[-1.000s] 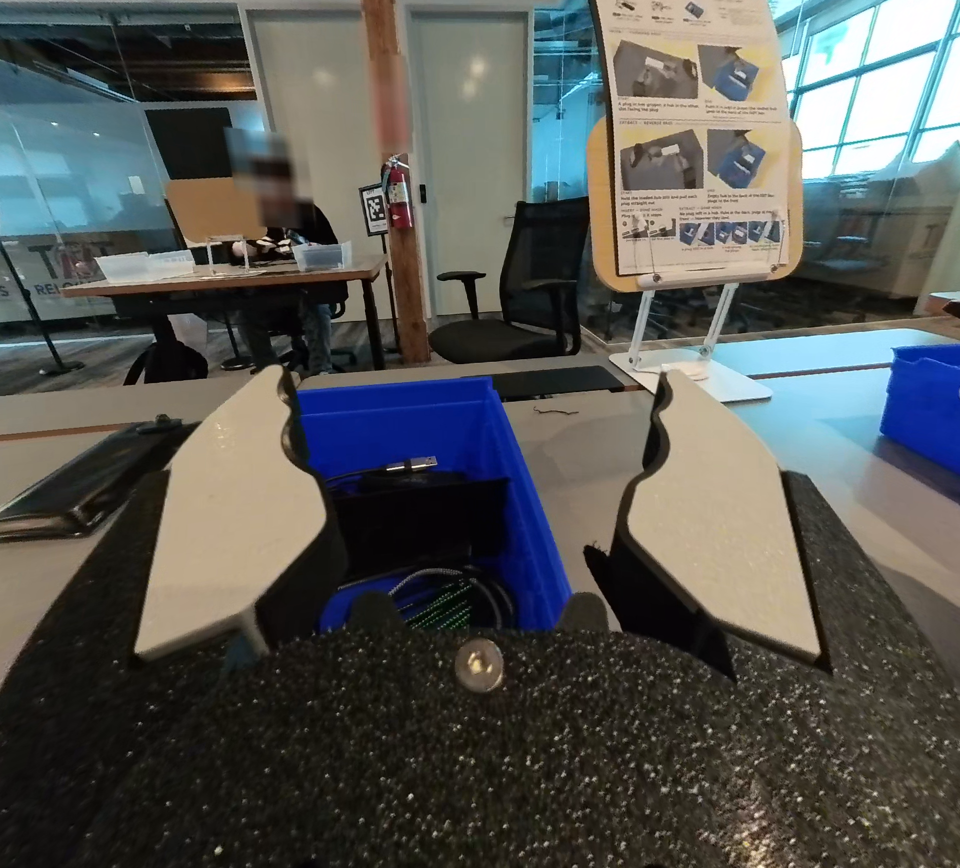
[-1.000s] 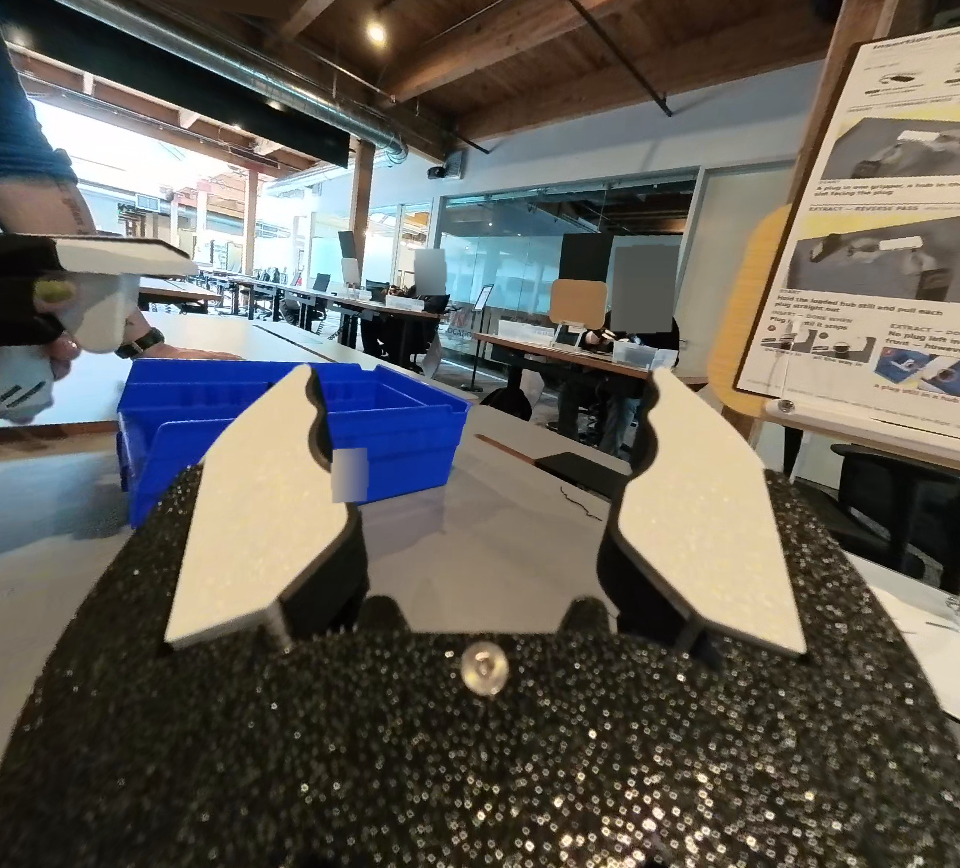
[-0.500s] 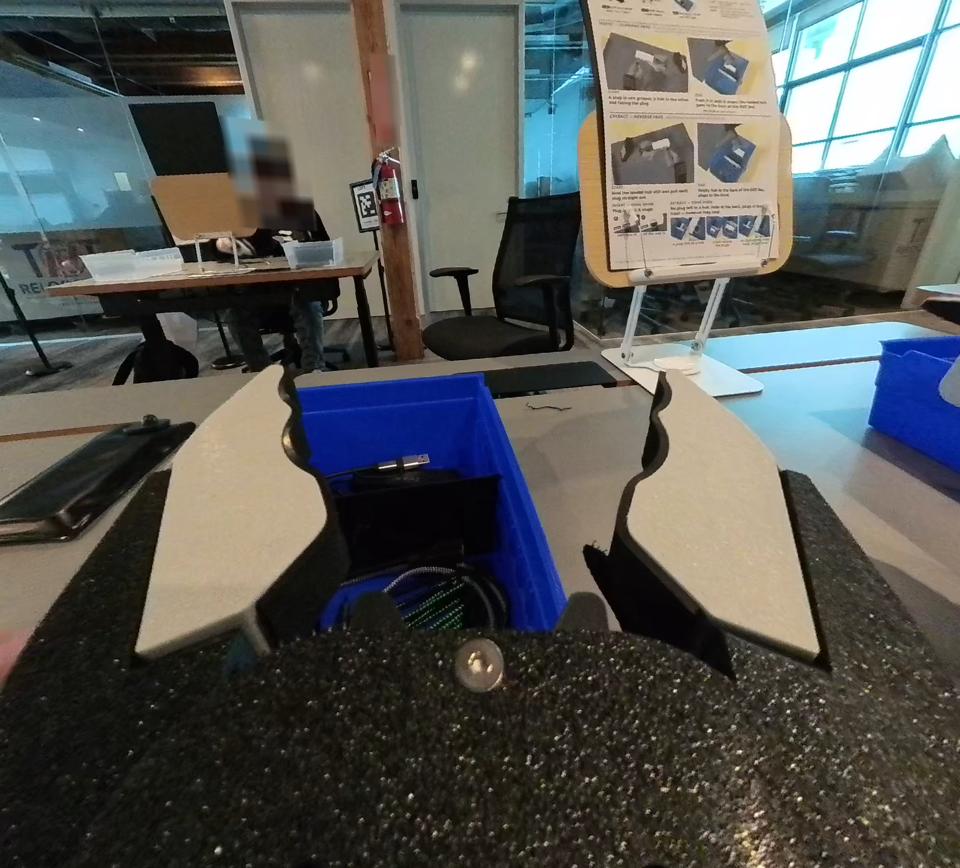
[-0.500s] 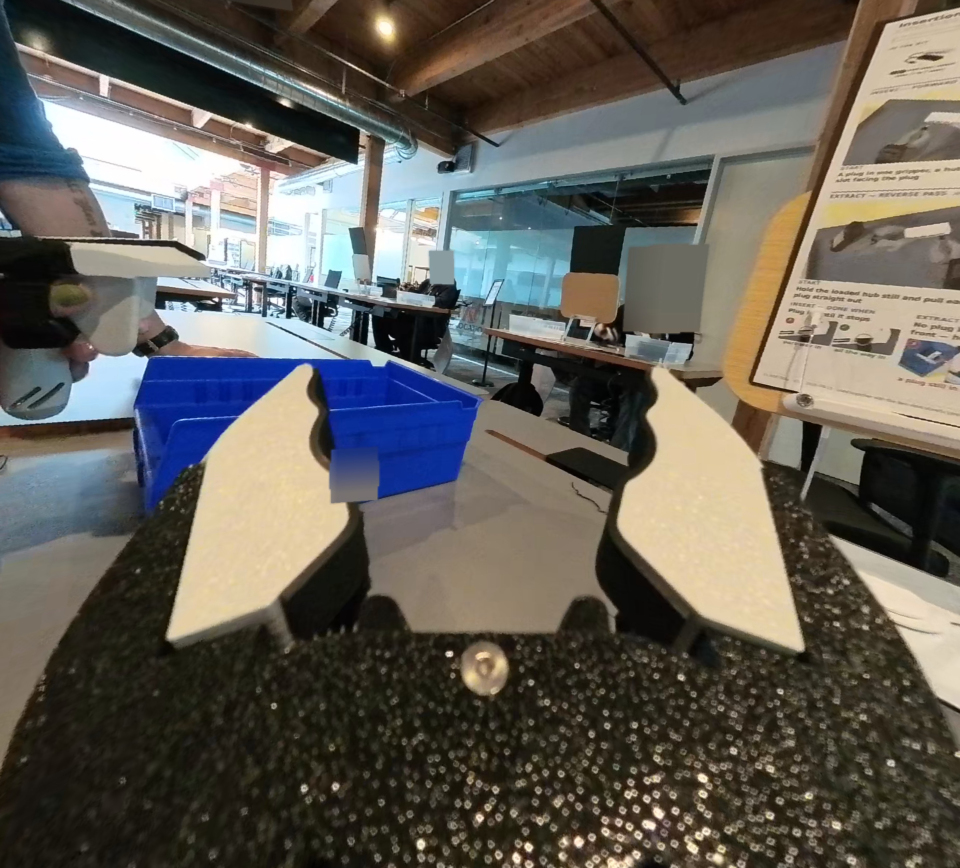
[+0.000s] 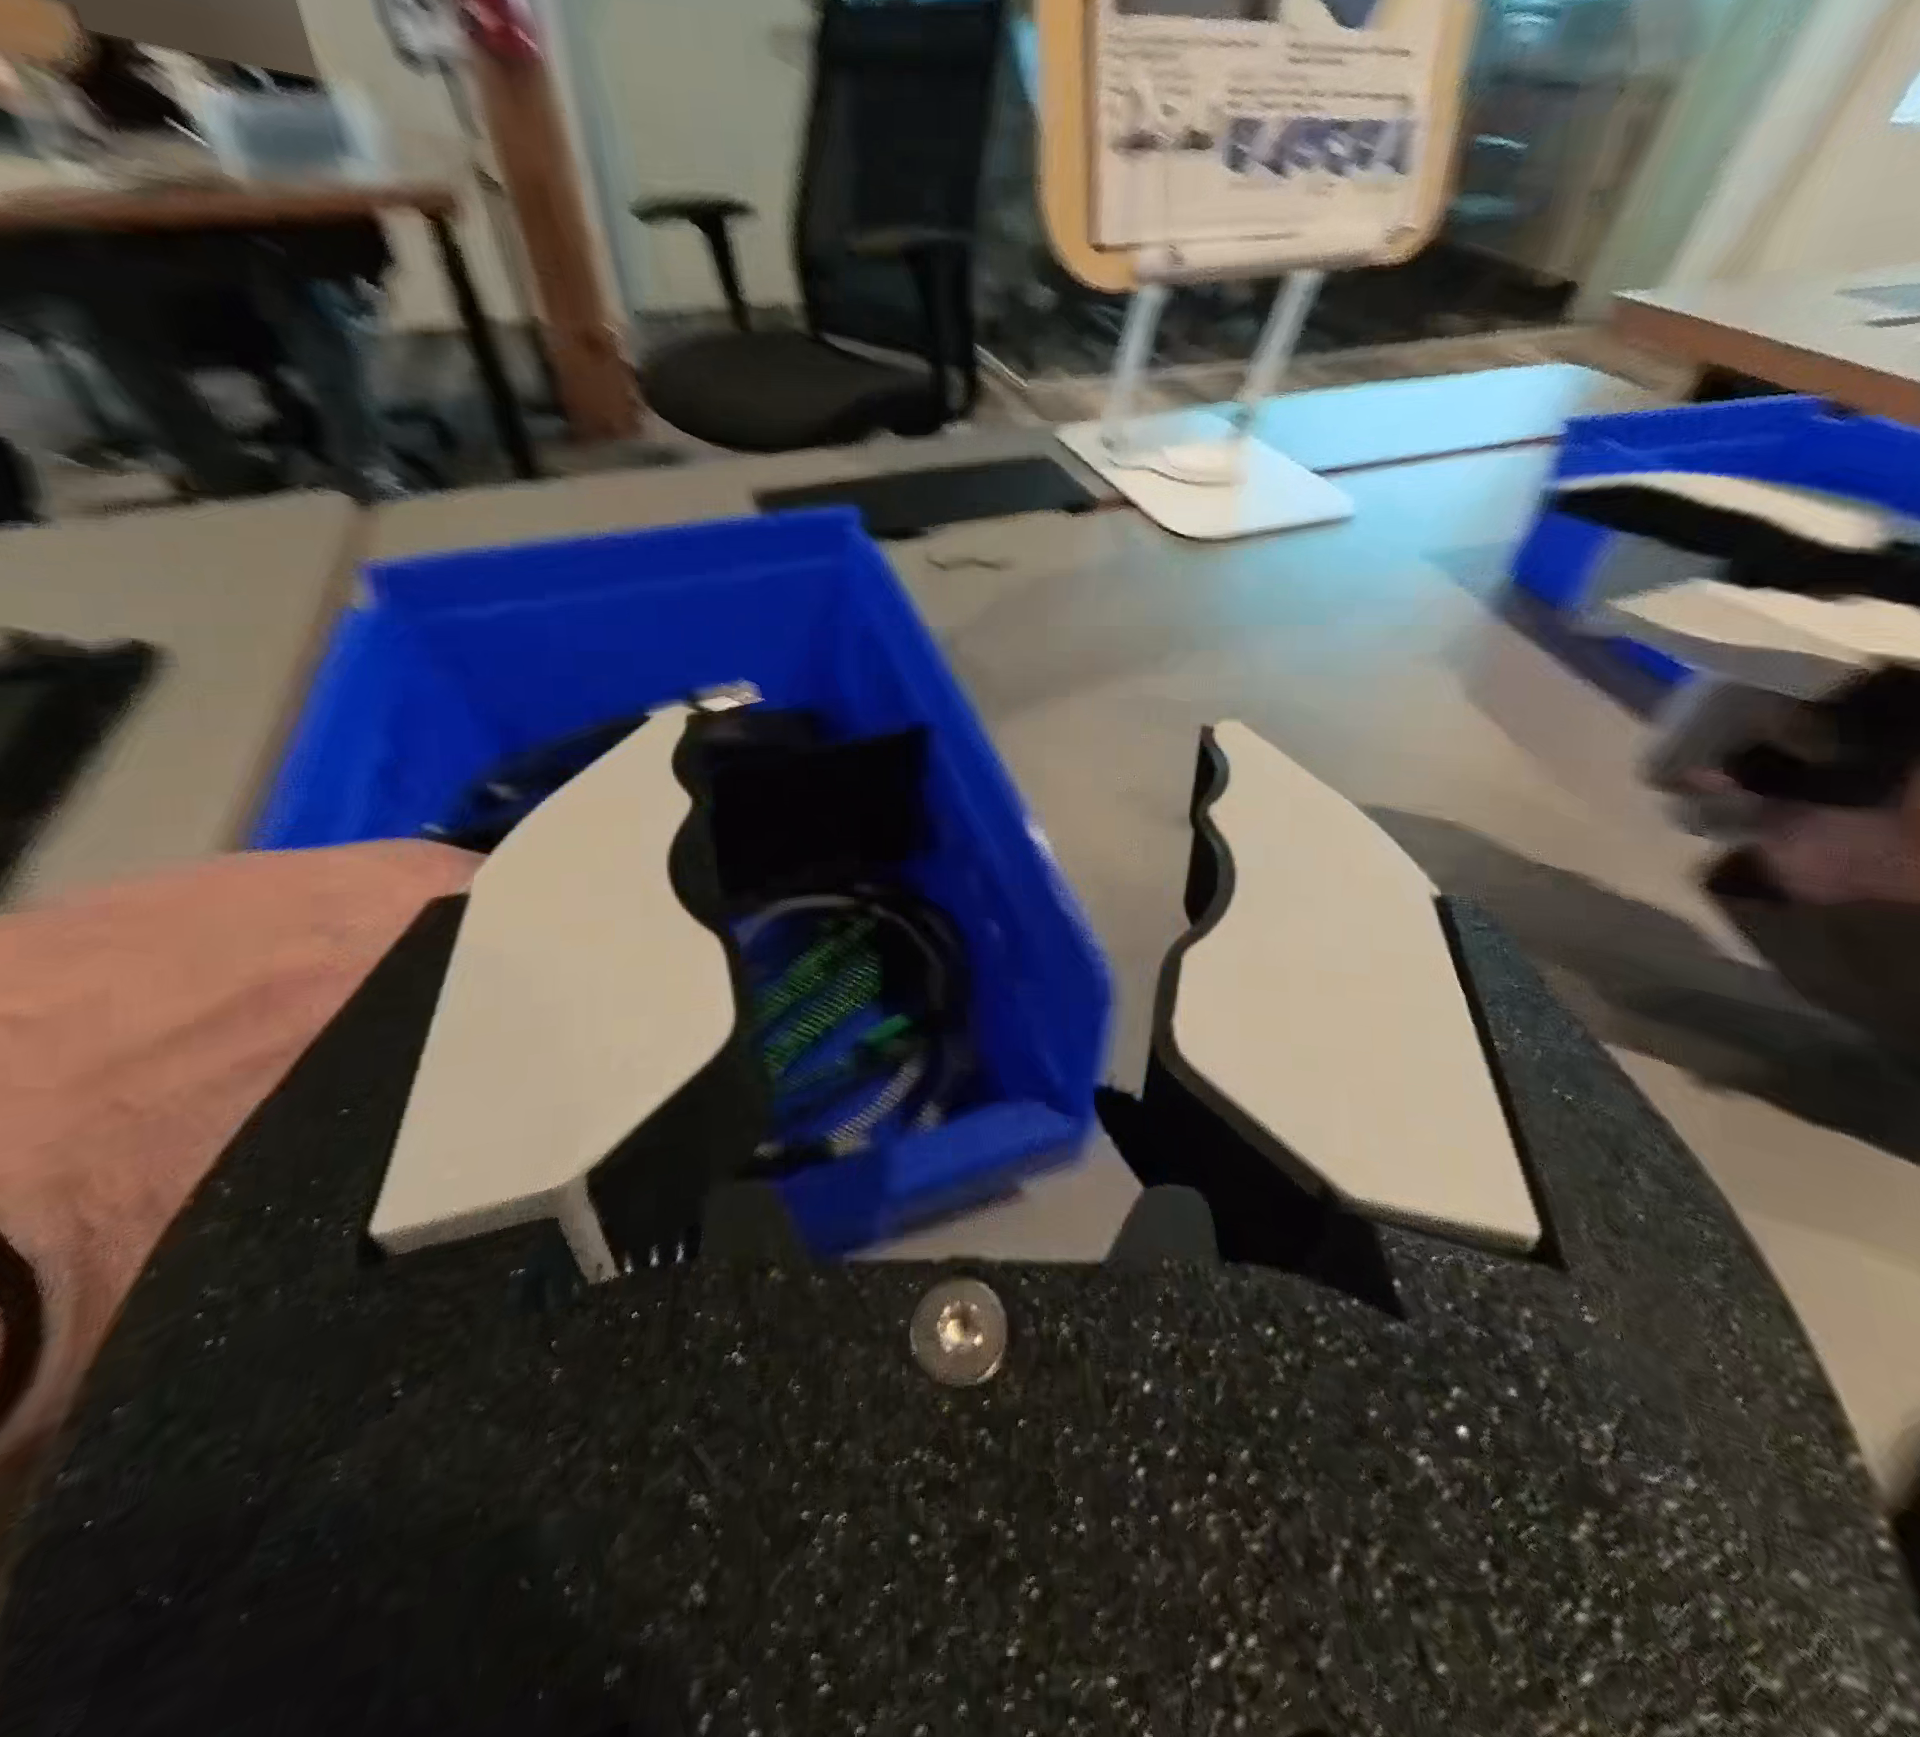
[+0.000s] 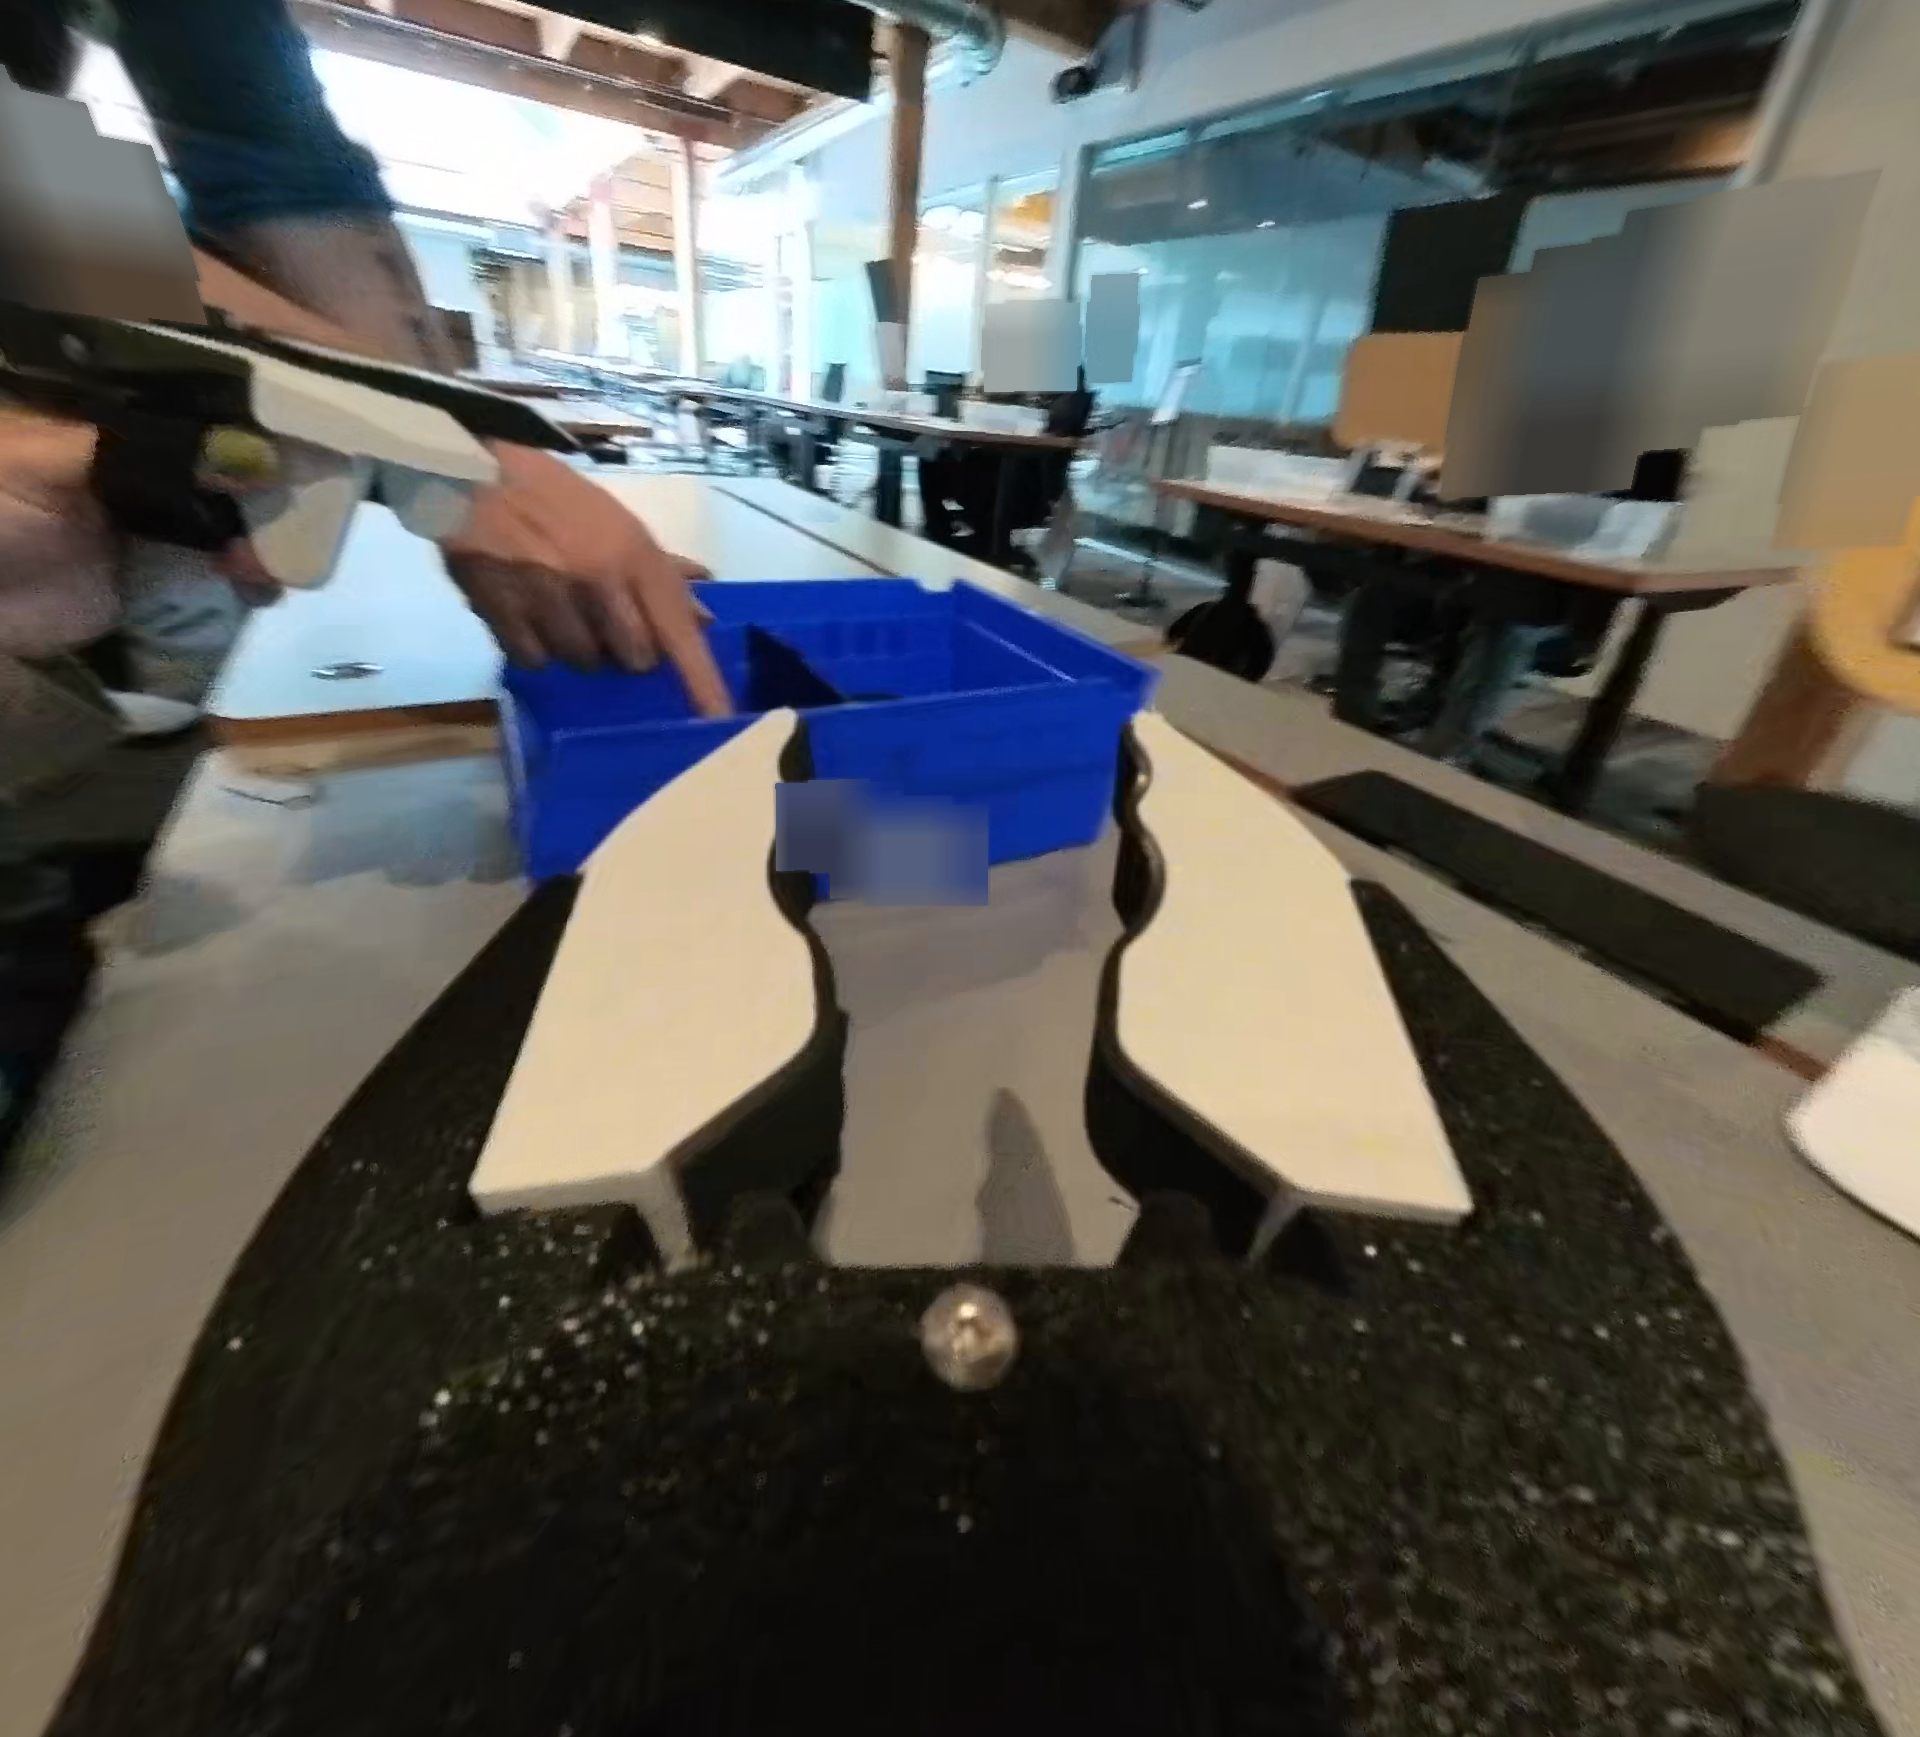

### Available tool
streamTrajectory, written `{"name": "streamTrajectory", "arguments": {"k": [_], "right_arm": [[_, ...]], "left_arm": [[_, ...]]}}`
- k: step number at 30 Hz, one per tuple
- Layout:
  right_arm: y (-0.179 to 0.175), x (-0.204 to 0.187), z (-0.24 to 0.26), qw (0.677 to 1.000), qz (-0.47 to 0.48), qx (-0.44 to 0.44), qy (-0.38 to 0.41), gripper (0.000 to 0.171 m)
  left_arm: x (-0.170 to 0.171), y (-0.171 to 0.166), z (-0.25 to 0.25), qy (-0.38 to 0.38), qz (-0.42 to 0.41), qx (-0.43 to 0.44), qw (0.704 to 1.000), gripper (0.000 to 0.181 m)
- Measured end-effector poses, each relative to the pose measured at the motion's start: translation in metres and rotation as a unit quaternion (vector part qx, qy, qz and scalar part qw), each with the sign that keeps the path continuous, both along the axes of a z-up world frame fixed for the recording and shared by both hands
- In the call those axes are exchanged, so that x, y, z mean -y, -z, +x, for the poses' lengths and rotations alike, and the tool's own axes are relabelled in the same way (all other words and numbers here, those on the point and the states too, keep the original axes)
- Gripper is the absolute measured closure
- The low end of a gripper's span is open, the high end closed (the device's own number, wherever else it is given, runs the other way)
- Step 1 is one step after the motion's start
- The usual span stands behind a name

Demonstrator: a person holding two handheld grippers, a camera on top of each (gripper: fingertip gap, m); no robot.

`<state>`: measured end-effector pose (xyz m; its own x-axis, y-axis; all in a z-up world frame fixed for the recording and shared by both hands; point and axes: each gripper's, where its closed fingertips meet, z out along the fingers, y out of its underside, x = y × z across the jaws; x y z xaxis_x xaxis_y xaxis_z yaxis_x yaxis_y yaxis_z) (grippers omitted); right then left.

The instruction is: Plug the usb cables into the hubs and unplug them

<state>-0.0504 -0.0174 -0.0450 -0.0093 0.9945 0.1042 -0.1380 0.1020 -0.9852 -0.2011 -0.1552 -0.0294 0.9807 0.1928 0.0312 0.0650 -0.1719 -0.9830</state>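
Inside the blue bin (image 5: 914, 648), we judge limp coiled cables (image 5: 862, 991) best pinched by their rigid plugs; both our left gripper (image 5: 940, 742) and right gripper (image 6: 961, 731) gape empty

Open-plan office w/ rows of desks (image 6: 1455, 544), office chair (image 5: 883, 233), glass partitions (image 6: 1247, 253).

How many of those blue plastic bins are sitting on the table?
2. One blue bin sits on the table just ahead of the left tongs, holding cables. The second blue bin sits far right, partly hidden behind the right tongs. More may lie out of frame.
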Motion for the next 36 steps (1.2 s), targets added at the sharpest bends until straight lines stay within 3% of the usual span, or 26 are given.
{"name": "streamTrajectory", "arguments": {"k": [4,15,17,19,21,23,27,30,36], "right_arm": [[-0.008,0.021,-0.029,0.995,-0.035,0.055,-0.07,0.119],[-0.011,0.04,-0.041,0.995,-0.015,0.07,-0.074,0.12],[-0.014,0.046,-0.037,0.994,-0.001,0.068,-0.084,0.12],[-0.021,0.051,-0.03,0.995,0.028,0.057,-0.083,0.114],[-0.034,0.04,-0.021,0.997,0.072,0.015,-0.032,0.105],[-0.047,0.031,-0.011,0.99,0.133,-0.029,0.024,0.102],[-0.054,0.033,-0.003,0.973,0.21,-0.048,0.078,0.105],[-0.057,0.038,0.001,0.97,0.222,-0.058,0.08,0.114],[-0.052,0.041,-0.002,0.978,0.192,-0.056,0.059,0.116]], "left_arm": [[0.015,0.003,0.006,-0.007,-0.056,-0.001,0.998,0.108],[0.03,-0.014,0.017,-0.047,-0.075,-0.07,0.994,0.11],[0.023,-0.015,0.035,0.004,-0.069,-0.067,0.995,0.111],[0.012,-0.031,0.058,0.061,-0.006,-0.04,0.997,0.095],[0.016,-0.059,0.045,-0.018,0.074,-0.077,0.994,0.086],[0.028,-0.081,0.039,-0.099,0.108,-0.184,0.972,0.077],[0.052,-0.105,0.046,-0.182,0.104,-0.303,0.93,0.091],[0.07,-0.119,0.05,-0.205,0.13,-0.323,0.915,0.103],[0.087,-0.131,0.05,-0.204,0.175,-0.302,0.915,0.099]]}}
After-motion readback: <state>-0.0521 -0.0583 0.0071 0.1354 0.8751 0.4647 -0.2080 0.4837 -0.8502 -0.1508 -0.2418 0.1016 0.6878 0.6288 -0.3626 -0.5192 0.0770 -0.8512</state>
